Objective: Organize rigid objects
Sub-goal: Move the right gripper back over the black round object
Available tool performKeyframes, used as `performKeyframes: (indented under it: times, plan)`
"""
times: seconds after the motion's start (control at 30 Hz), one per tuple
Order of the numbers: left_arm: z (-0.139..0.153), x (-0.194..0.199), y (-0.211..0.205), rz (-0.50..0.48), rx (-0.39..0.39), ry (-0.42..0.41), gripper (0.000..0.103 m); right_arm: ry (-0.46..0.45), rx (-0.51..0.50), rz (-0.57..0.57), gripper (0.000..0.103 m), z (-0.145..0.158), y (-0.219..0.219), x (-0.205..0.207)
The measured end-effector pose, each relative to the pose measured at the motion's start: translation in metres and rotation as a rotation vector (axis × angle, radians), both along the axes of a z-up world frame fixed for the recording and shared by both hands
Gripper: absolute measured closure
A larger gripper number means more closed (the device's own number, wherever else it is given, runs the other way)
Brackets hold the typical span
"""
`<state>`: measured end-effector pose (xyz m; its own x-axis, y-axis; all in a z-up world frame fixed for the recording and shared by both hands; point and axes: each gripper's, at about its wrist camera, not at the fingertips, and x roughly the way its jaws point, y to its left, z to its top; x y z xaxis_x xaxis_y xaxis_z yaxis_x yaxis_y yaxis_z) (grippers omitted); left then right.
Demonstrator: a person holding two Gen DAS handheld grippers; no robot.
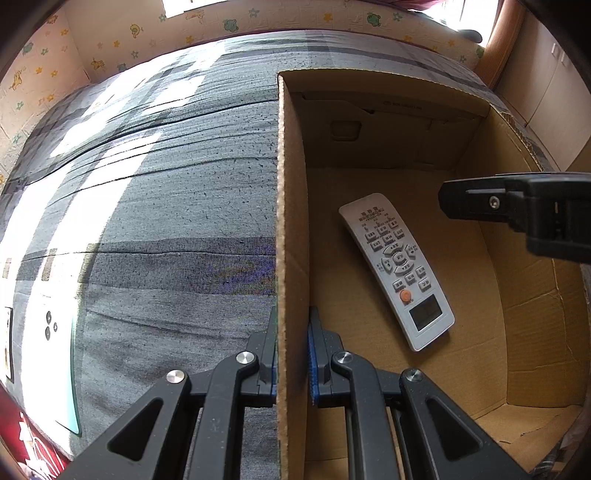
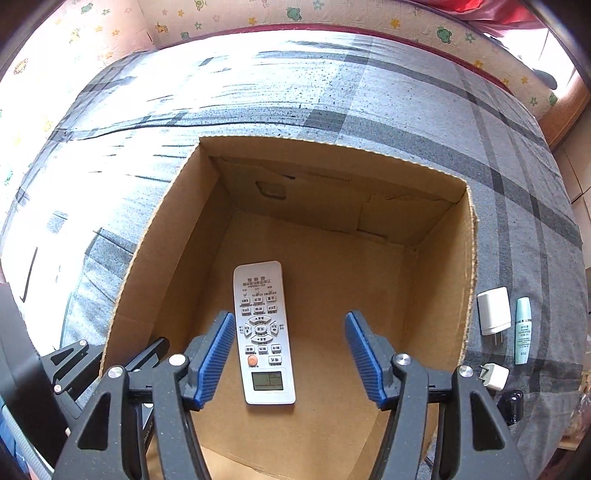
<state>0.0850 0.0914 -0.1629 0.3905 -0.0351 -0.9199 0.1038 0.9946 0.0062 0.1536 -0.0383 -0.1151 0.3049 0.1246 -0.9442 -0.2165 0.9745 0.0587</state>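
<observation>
My left gripper (image 1: 291, 354) was clamped on the left wall of the cardboard box (image 1: 291, 221), one pad outside and one inside. My right gripper (image 2: 290, 354) hung above the box with its jaws spread and nothing between the pads. The white remote control (image 2: 263, 332) lay flat on the box floor below that gap, nearer the left pad (image 2: 218, 354), closer to the left wall, display end toward me.

Home bedroom: plaid-sheeted bed (image 2: 406, 110), cartoon-print wall padding (image 1: 229, 26).
</observation>
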Motion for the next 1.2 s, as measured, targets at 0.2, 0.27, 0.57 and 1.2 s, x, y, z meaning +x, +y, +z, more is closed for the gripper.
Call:
performKeyframes:
  times: [0.2, 0.27, 0.57, 1.2]
  plan:
    - [-0.001, 0.001, -0.002, -0.001, 0.006, -0.001, 0.091, -0.064, -0.002, -0.016, 0.021, 0.028, -0.011, -0.016]
    - [0.0, 0.001, -0.003, -0.003, 0.01, -0.001, 0.091, -0.077, 0.004, -0.023, 0.016, 0.037, -0.018, -0.02]
    - [0.002, -0.001, -0.007, -0.004, 0.015, -0.001, 0.091, -0.127, 0.027, -0.108, 0.003, 0.059, -0.074, -0.036]
    - [0.002, 0.0, -0.009, -0.004, 0.017, -0.001, 0.091, -0.08, -0.084, -0.349, 0.003, 0.025, -0.219, -0.051]
